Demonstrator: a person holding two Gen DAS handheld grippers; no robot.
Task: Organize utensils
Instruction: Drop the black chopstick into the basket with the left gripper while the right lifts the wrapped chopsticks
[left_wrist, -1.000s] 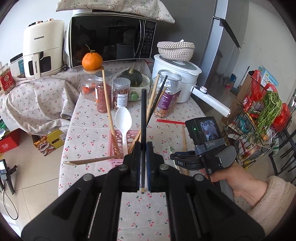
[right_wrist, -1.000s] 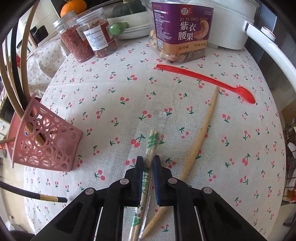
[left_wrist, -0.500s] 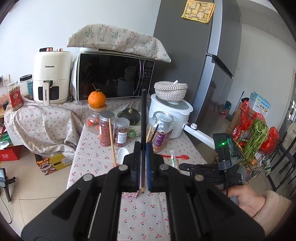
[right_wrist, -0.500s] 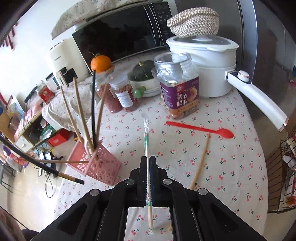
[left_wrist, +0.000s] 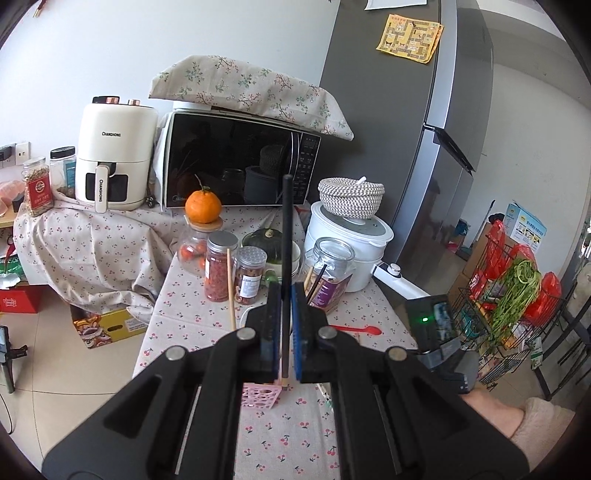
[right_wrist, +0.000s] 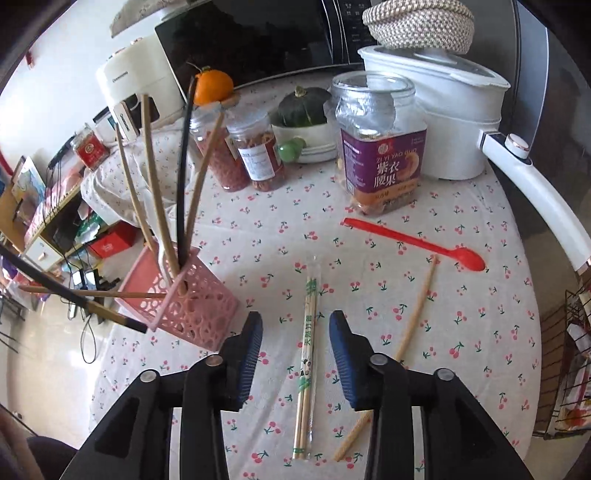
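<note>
Right claw (right_wrist: 295, 339): jaws just opened, gaping; wrapped chopsticks (right_wrist: 306, 354) now lie loose on the counter (right_wrist: 480, 332).
Left claw (left_wrist: 284, 325): clamps a black chopstick (left_wrist: 286, 236).
Meaning: the wrapped pair missed the pink basket (right_wrist: 192, 314).

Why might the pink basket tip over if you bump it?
The pink basket probably tips easily: it already sits tilted, and long chopsticks lean far out above its rim. Its holey plastic walls look light, so a nudge would likely slide it across the tablecloth.

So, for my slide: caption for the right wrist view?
Open right gripper above wrapped chopsticks lying beside pink holder.
</note>
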